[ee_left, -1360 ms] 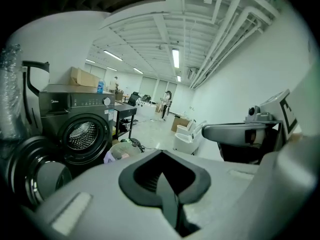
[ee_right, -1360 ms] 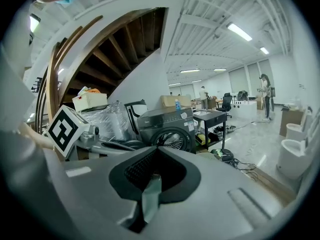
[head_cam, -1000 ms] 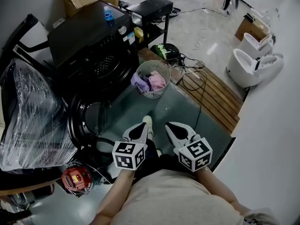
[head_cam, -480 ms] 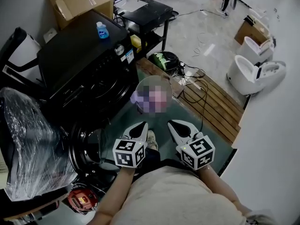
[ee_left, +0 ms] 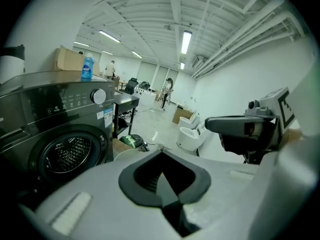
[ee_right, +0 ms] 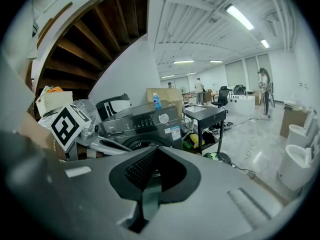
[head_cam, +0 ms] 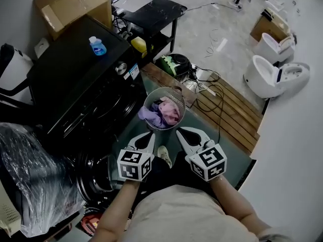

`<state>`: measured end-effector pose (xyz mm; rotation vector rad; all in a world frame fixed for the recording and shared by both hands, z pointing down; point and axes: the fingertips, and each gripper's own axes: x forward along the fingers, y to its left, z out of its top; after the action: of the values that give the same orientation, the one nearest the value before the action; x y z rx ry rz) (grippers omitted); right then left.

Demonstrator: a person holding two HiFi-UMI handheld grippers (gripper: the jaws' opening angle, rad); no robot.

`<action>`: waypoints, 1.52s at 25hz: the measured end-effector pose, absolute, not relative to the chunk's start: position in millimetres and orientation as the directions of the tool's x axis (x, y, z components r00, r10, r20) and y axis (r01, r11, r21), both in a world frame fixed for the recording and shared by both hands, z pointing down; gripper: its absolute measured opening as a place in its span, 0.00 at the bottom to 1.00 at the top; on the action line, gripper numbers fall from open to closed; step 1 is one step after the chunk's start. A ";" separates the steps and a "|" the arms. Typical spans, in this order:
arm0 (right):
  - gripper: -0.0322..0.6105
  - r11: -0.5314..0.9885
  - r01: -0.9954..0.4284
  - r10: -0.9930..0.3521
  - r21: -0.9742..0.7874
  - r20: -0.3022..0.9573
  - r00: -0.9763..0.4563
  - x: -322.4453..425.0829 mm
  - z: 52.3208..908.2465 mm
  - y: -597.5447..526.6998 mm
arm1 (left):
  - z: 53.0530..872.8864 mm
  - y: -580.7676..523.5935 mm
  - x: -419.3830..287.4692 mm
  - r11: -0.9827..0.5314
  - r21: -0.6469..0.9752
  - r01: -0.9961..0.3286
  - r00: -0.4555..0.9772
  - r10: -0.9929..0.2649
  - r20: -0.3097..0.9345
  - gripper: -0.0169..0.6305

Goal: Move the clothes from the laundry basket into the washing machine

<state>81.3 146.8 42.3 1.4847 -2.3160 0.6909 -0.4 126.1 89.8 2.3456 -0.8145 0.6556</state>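
The left gripper (head_cam: 150, 135) and right gripper (head_cam: 183, 132) hover just short of the basket (head_cam: 164, 88), each with its fingers pressed together and holding nothing. The clothes (head_cam: 164, 112) lie heaped inside it, beside the open washer (ee_left: 67, 156). Spread one pair of fingers before dipping in, then pinch the top garment mid-fold.

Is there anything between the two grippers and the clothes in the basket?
Nothing visible does. The basket stands open-topped just ahead of the left gripper and the right gripper, with the clothes lying uncovered in it.
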 end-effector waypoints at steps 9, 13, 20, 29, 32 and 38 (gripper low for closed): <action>0.09 0.382 -0.879 -0.671 -0.284 0.569 -0.476 100.2 99.9 109.0 | 152.4 94.0 23.8 -0.612 0.373 -0.697 0.649 -0.319 0.691 0.03; 0.09 0.391 -0.870 -0.623 -0.300 0.610 -0.490 114.1 142.5 91.6 | 193.0 79.4 43.4 -0.568 0.406 -0.716 0.636 -0.289 0.715 0.03; 0.09 0.432 -0.860 -0.571 -0.271 0.655 -0.494 132.5 216.6 68.8 | 275.8 61.1 55.0 -0.551 0.332 -0.766 0.556 -0.306 0.773 0.03; 0.09 0.354 -0.863 -0.518 -0.361 0.693 -0.502 117.8 337.5 82.0 | 392.5 58.8 37.7 -0.596 0.225 -0.771 0.466 -0.287 0.837 0.03; 0.09 0.338 -0.863 -0.504 -0.374 0.703 -0.502 108.9 379.5 80.1 | 436.9 50.1 33.3 -0.637 0.177 -0.750 0.448 -0.293 0.844 0.03; 0.09 0.331 -0.854 -0.473 -0.402 0.712 -0.519 96.1 437.2 81.3 | 518.1 33.3 23.7 -0.742 0.052 -0.669 0.369 -0.271 0.889 0.16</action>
<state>96.1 81.3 437.2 1.1641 -2.1281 1.0688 23.7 33.3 518.1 2.2297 -0.8162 1.3330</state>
